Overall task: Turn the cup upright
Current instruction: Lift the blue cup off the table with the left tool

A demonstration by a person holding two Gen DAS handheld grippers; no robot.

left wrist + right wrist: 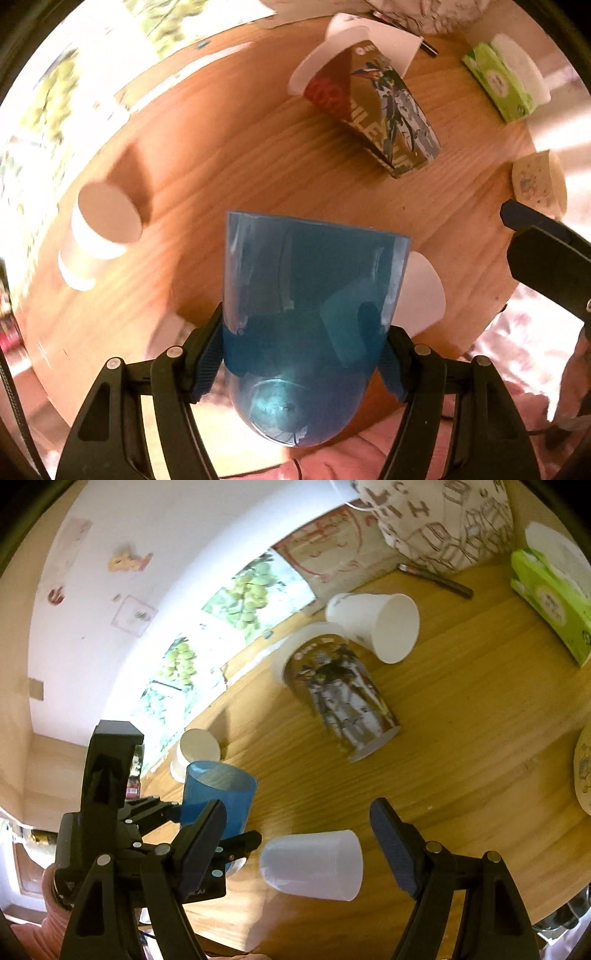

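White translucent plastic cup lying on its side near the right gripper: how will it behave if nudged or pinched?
The white plastic cup lies on its side on the bare wood table, so a nudge would probably roll it, curving because it tapers. Its thin, translucent wall suggests it is very light and would likely flex under a firm pinch. The smooth surface may slip between the pads of the open right gripper.

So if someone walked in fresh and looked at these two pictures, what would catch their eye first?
Probably the translucent blue cup clamped in the left gripper above the round wooden table, its open mouth pointing away from the camera. Next, the printed paper cup lying on its side mid-table, a white cup tipped over right behind it. The right gripper stands open over a frosted plastic cup on its side.
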